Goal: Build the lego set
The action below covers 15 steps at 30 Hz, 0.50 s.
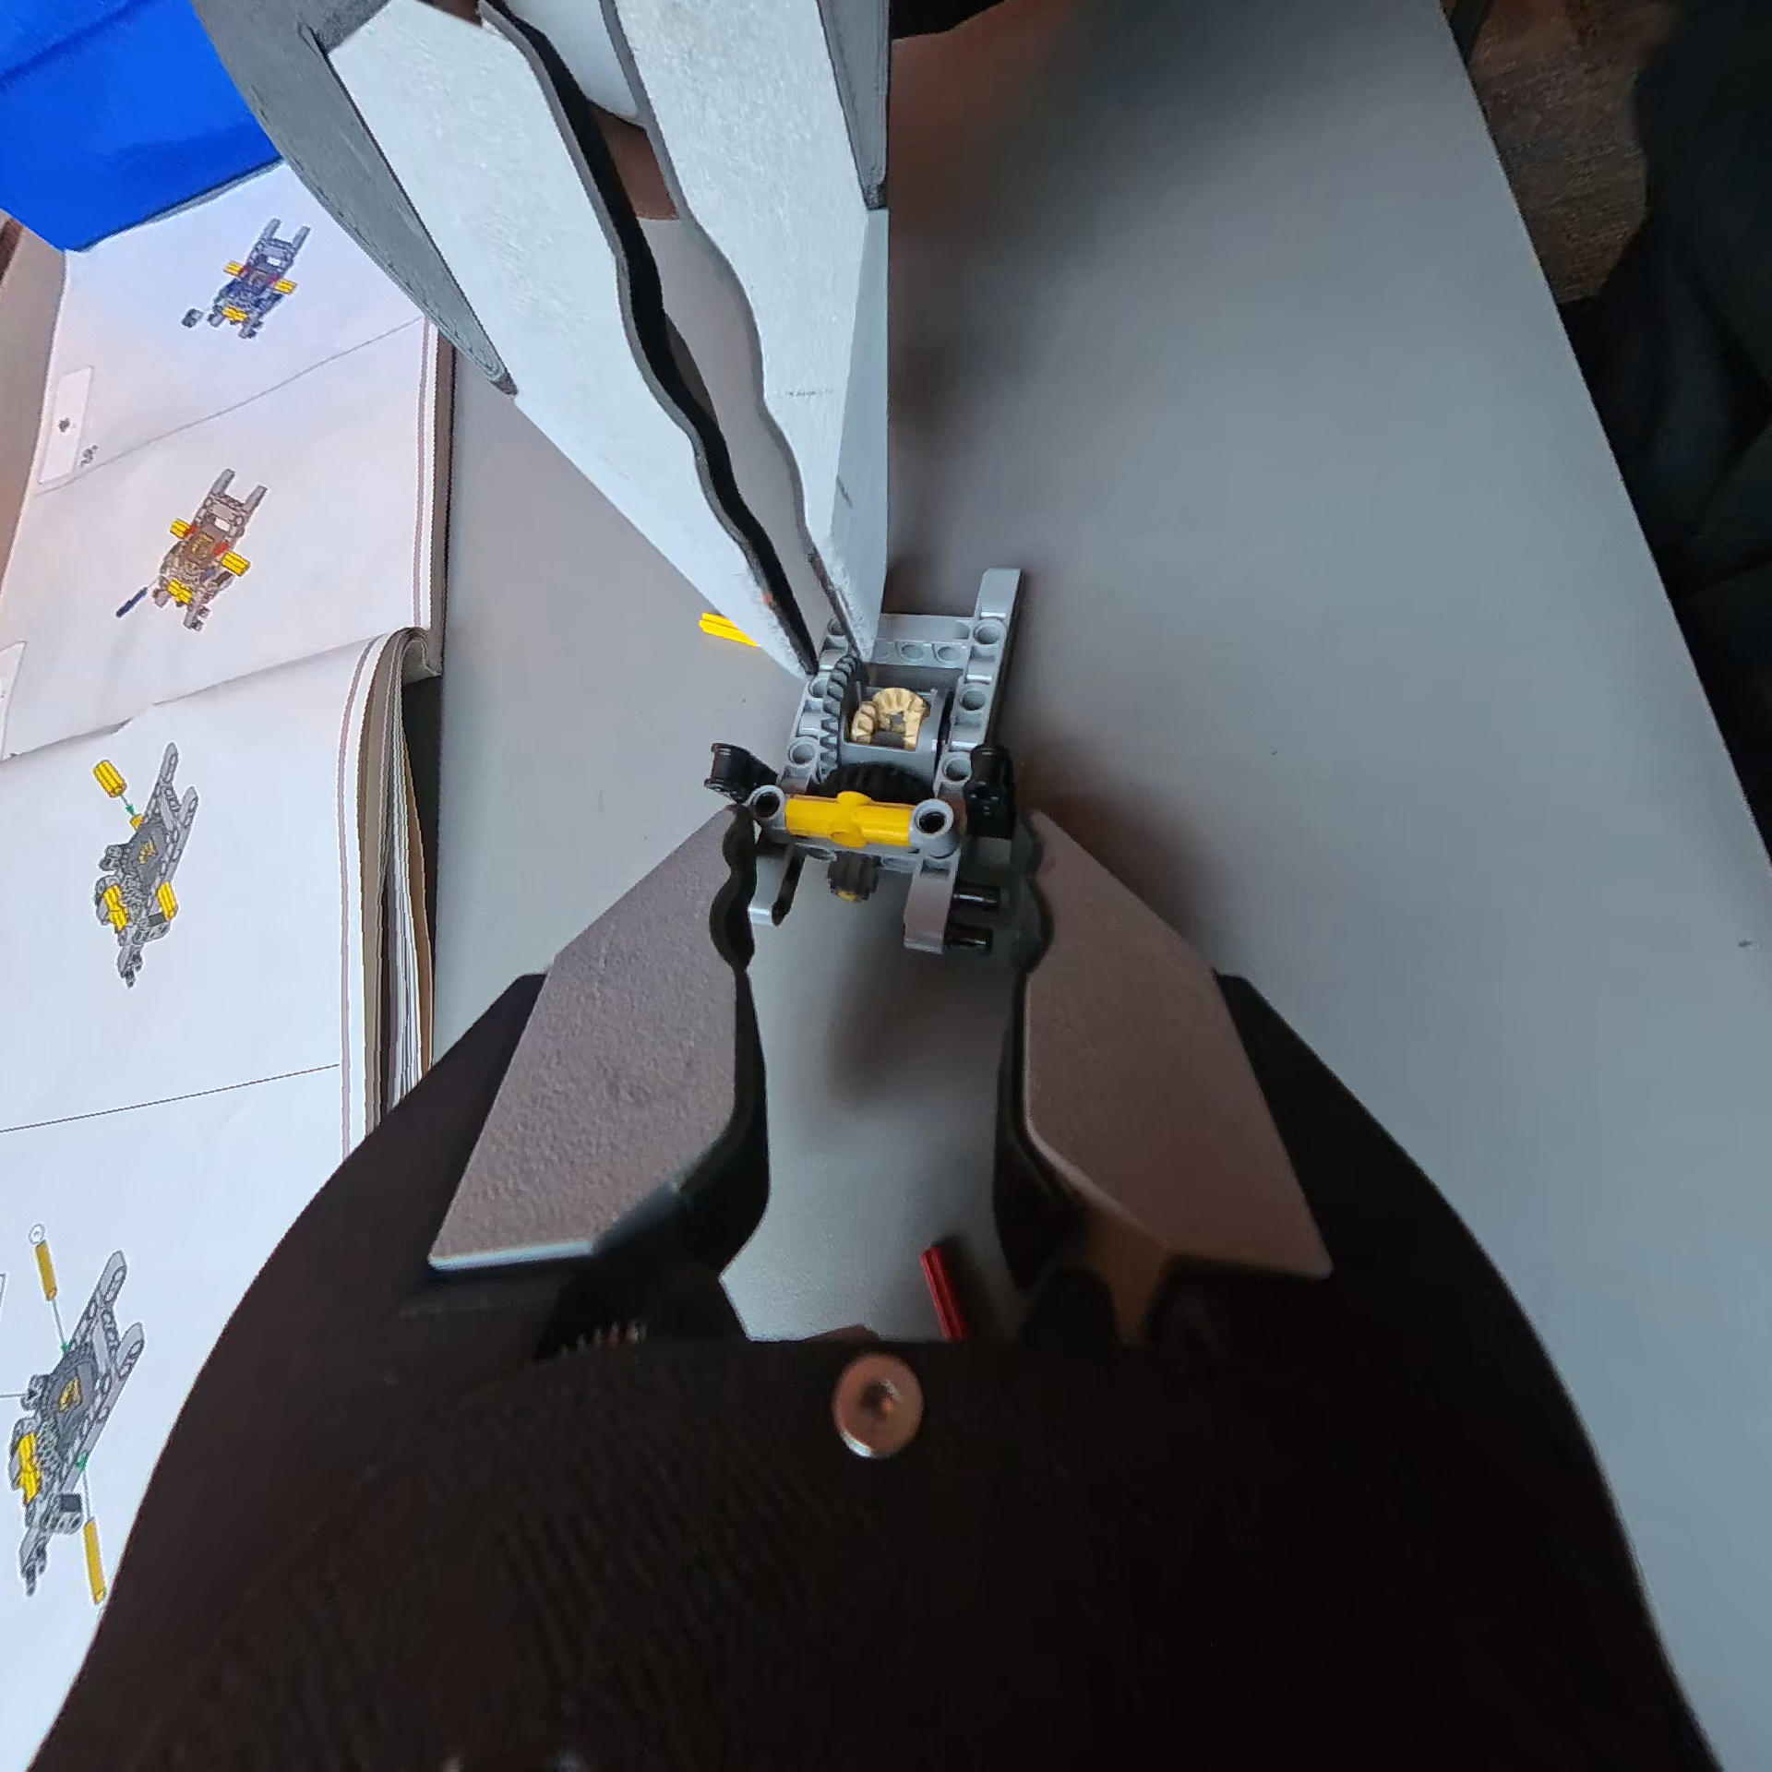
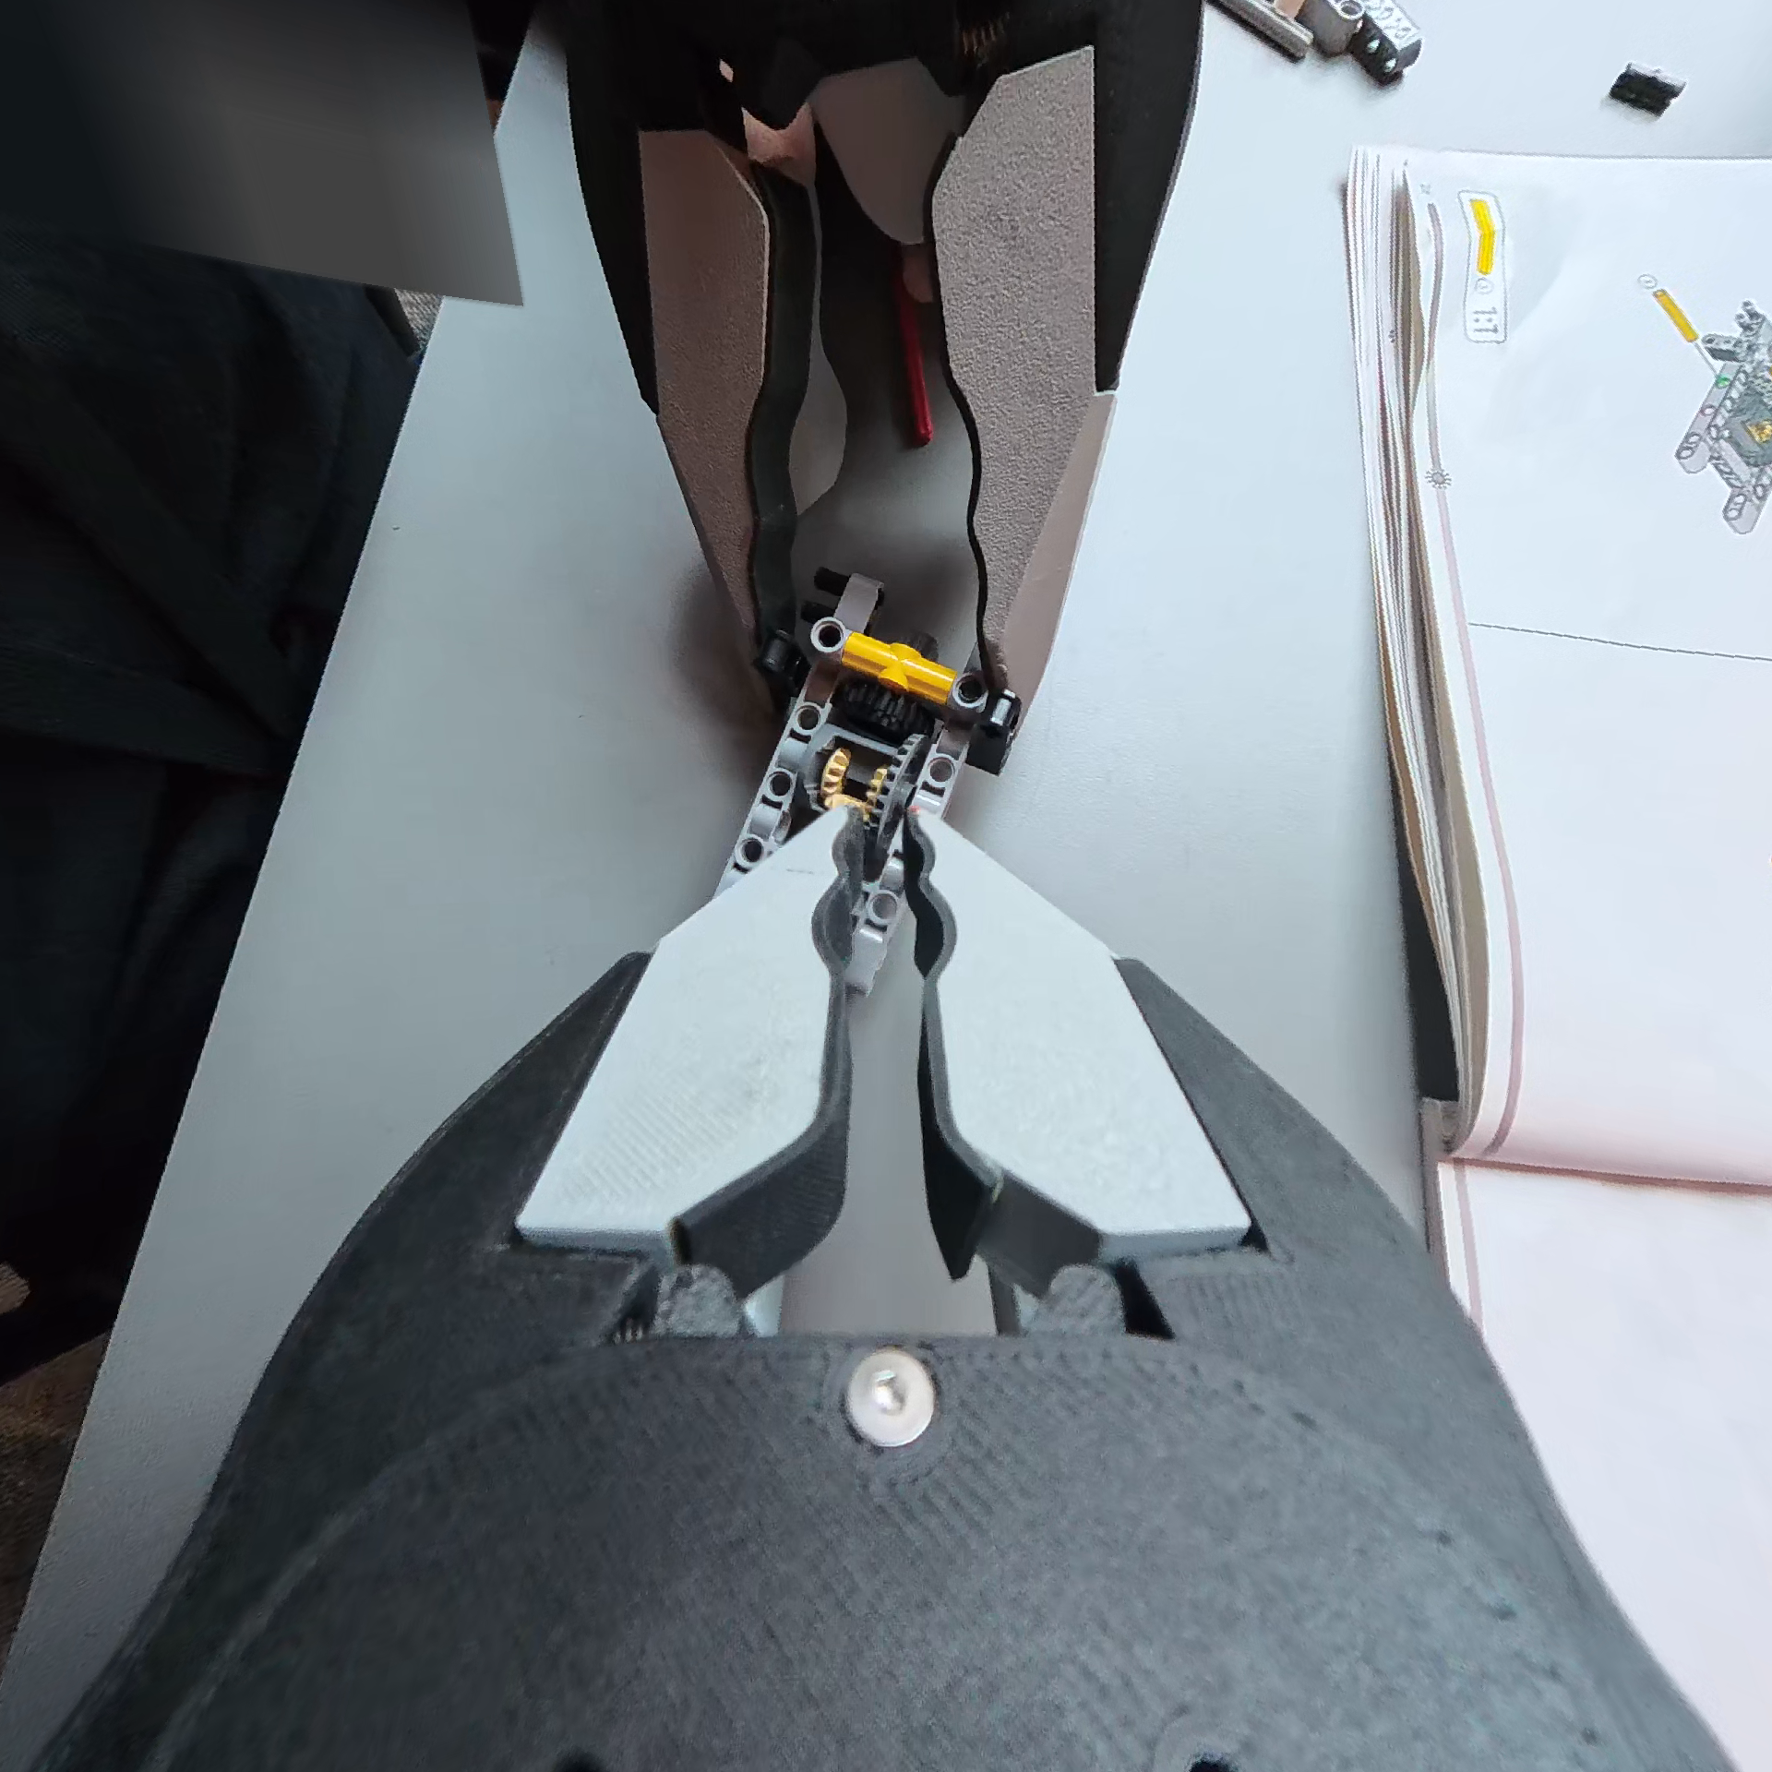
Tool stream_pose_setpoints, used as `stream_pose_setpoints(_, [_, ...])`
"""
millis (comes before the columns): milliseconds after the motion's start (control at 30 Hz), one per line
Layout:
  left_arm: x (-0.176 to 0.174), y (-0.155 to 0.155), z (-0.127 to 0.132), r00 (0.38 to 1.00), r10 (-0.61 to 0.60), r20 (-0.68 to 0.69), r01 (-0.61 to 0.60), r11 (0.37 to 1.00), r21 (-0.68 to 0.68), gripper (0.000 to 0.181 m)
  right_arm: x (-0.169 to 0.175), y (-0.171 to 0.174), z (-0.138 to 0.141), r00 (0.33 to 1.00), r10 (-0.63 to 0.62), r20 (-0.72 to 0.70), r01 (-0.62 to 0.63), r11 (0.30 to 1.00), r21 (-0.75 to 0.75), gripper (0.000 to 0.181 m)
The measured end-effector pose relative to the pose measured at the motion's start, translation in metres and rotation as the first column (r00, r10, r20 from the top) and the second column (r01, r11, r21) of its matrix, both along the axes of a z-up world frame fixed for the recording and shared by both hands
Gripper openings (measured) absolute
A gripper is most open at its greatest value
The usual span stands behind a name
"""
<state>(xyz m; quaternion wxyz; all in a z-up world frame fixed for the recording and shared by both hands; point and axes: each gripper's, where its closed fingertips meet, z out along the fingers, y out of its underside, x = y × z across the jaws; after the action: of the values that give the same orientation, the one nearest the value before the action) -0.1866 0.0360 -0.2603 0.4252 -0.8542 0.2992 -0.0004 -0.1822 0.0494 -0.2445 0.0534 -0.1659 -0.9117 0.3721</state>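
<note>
- My left tongs (image 1: 877,849), the pair with brownish-grey fingers in a black body, are spread wide and clamped across the near end of the small grey lego assembly (image 1: 897,757); each fingertip presses a black pin sticking out of its side.
- My right tongs (image 2: 877,834), the pair with pale grey fingers lined in black padding, are nearly closed. Their tips pinch the far end of the same assembly, at the grey beam beside the black gear; a thin gap shows between the pads.
- The assembly is a frame of grey holed beams with a yellow cross-shaped connector (image 1: 849,817) on its crossbar, a tan bevel gear (image 1: 892,717) inside and black gears under the crossbar. It sits between my two tongs on the grey tabletop (image 1: 1247,575), near its middle and closer to the edge where dark fabric shows.
- A thin red axle rod (image 2: 911,364) lies on the tabletop between my left tongs' fingers, back near their base.
- An open white instruction booklet (image 1: 192,671) with build drawings lies along the opposite side of the tabletop.
- A small yellow piece (image 1: 724,628) peeks out beside my right tongs.
- Loose grey and black lego parts (image 2: 1362,29) rest near the booklet's far corner.
- A blue object (image 1: 105,115) sits beyond the booklet.
</note>
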Motion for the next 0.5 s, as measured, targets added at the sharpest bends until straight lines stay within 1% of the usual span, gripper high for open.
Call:
stream_pose_setpoints(200, [0.0,0.0,0.0,1.0,0.0,0.001,0.0,1.0,-0.001,0.051,0.0,0.004,0.004,1.0,0.003,-0.016,-0.002,1.0,0.007,0.008])
stream_pose_setpoints(267, [0.0,0.0,0.0,1.0,0.0,0.001,0.0,1.0,-0.001,0.051,-0.004,0.019,0.008,0.999,-0.018,-0.035,0.019,0.999,0.026,0.008])
stream_pose_setpoints(333, [0.0,0.0,0.0,1.0,0.0,0.0,0.0,1.0,0.0,0.051,-0.013,0.042,0.01,0.997,-0.037,-0.067,0.041,0.997,0.059,0.008])
stream_pose_setpoints(433, [0.0,0.0,0.0,1.0,0.0,0.0,0.0,1.0,0.0,0.051,-0.015,0.066,0.003,1.0,0.001,-0.007,0.0,0.995,0.099,0.012])
stream_pose_setpoints(500, [0.0,0.0,0.0,1.0,0.0,0.001,0.0,1.0,-0.001,0.051,-0.014,0.069,-0.006,0.998,0.066,0.021,-0.068,0.988,0.137,0.014])
